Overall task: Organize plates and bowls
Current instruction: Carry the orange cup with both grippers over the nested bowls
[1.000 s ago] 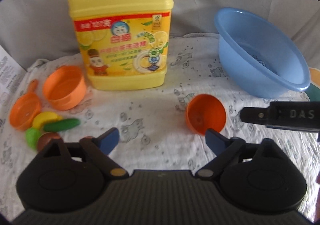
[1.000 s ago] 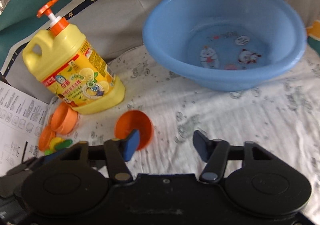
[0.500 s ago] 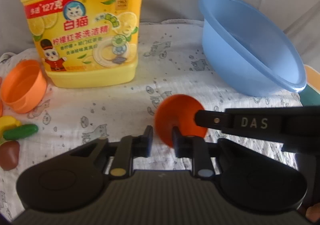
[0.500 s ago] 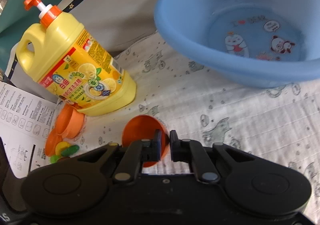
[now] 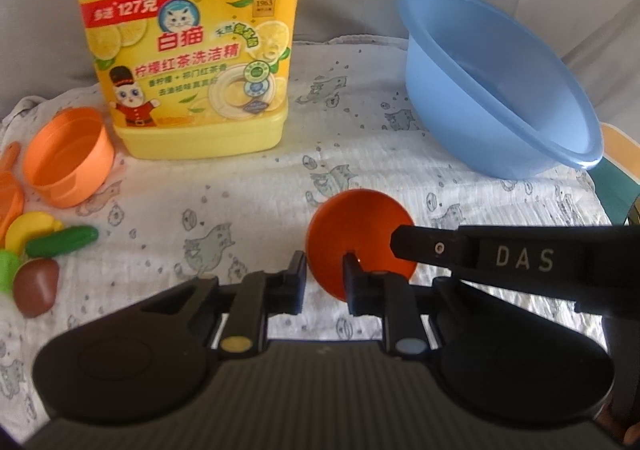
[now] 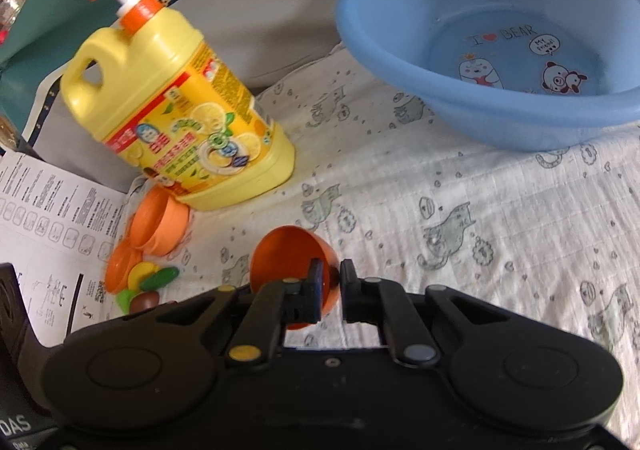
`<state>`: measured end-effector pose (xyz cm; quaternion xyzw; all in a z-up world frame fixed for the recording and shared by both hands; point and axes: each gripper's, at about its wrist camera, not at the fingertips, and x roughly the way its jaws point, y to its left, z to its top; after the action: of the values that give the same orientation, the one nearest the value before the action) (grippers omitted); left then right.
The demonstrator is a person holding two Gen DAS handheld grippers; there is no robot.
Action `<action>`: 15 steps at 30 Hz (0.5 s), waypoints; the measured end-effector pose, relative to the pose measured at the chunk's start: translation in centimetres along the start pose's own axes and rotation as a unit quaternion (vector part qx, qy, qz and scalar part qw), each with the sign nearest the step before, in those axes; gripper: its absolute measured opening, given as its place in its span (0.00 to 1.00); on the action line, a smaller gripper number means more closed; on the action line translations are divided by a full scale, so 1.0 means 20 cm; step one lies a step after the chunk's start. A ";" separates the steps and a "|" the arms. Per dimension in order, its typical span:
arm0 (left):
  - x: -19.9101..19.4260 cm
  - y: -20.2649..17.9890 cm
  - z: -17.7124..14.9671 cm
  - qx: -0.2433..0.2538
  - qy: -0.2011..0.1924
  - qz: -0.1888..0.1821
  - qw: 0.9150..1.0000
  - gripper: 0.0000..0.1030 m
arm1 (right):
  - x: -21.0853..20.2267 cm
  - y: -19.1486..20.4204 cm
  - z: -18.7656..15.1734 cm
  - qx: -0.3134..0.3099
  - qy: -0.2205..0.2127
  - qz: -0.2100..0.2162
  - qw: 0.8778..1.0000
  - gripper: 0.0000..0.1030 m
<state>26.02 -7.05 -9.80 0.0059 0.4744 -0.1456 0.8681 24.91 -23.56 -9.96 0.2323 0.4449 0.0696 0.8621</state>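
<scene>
At the far left of the left wrist view, a heap of toy food (image 5: 36,250) is lying on the printed cloth (image 5: 240,210), touching an orange toy pan (image 5: 10,194). Just beside it, a pale orange cup (image 5: 68,158) is resting on its side with its mouth facing the camera, close to the yellow detergent bottle (image 5: 188,50), which is standing upright behind it. Right of the bottle and nearer the camera, the small orange bowl (image 5: 356,238) is sitting tipped up on the cloth. The left gripper (image 5: 325,270) is gripping the bowl's left rim, its jaws drawn in with the bowl's wall between them. The right gripper (image 6: 331,282) is reaching in from the right, and in the right wrist view its jaws are pinching the opposite rim of the same bowl, closed down on the thin wall. Farther right and well apart from the bowl, the blue basin (image 5: 500,98) is standing open on the cloth, cartoon animals printed on its floor.
</scene>
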 end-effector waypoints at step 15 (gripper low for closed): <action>-0.23 -0.04 -0.11 -0.004 0.001 -0.001 1.000 0.18 | -0.22 0.06 -0.15 -0.011 0.001 -0.002 1.000 0.09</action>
<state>21.65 -6.43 -7.17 0.0024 0.4757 -0.1445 0.8676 19.92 -22.92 -7.70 0.2219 0.4456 0.0725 0.8643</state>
